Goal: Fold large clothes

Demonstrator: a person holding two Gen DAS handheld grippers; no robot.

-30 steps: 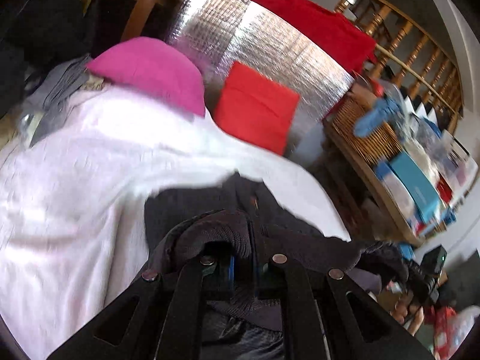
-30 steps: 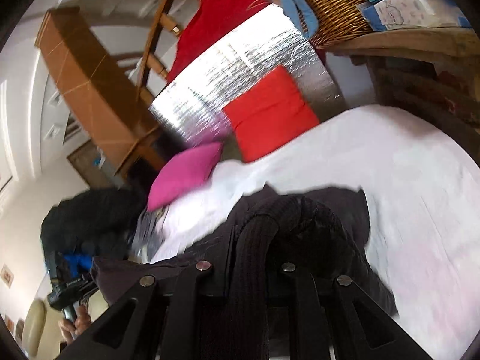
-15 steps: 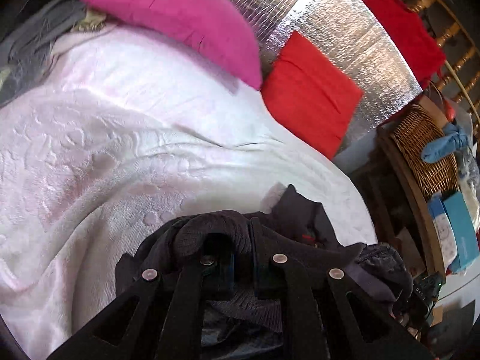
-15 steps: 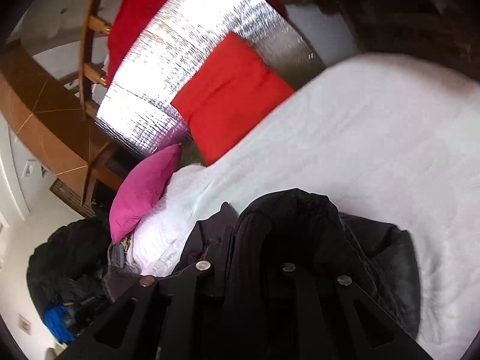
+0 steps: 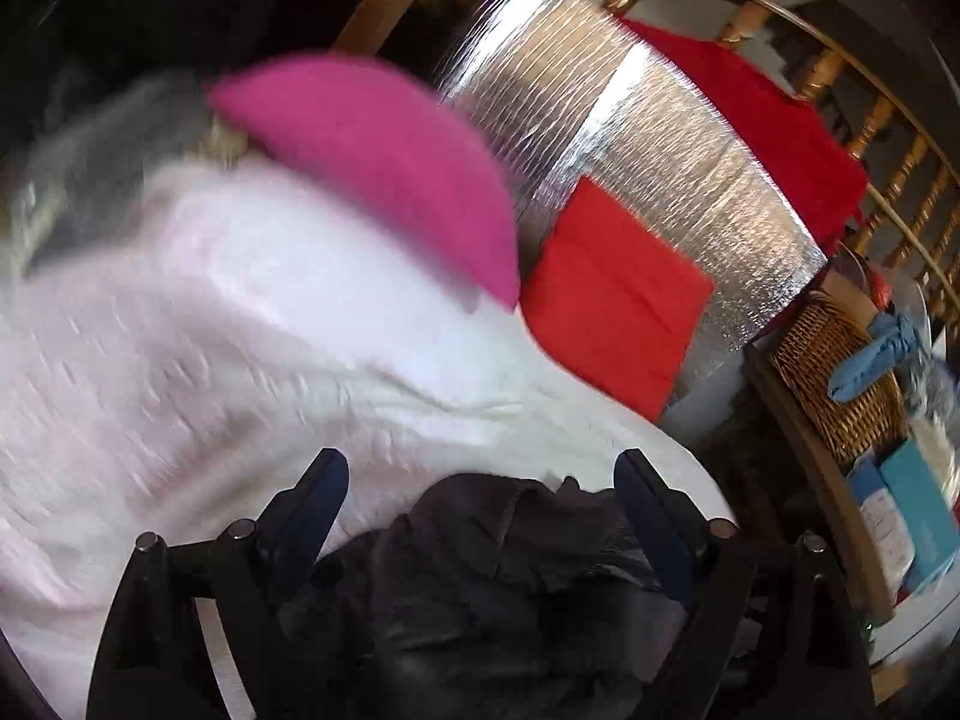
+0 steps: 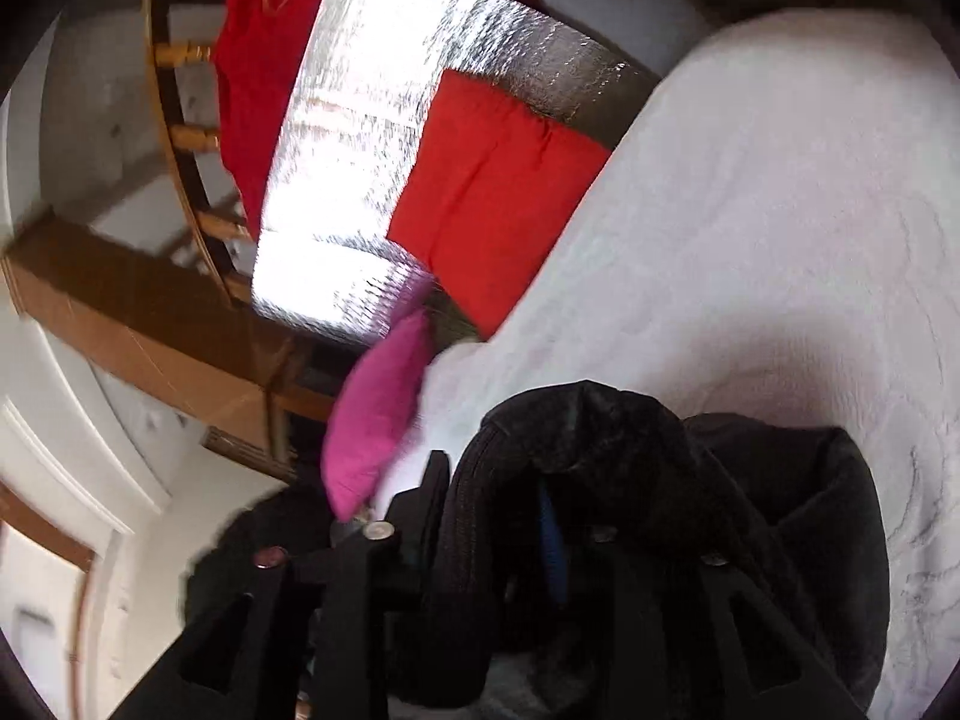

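Left claw (image 5: 480,480) is opening, its fingers standing wide apart with the dark garment (image 5: 510,570) lying between them, untouched, on the white bedspread (image 5: 240,330). Right claw (image 6: 498,480) is also opening; a fold of the garment (image 6: 600,450) is draping over its fingers. A pink cushion (image 5: 372,162) and red cushion (image 5: 612,300) are resting beyond.

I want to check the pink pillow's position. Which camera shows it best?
The left wrist view: the pink pillow shows broad and whole, though blurred, on the white bedspread. The right wrist view shows it narrow, edge-on.
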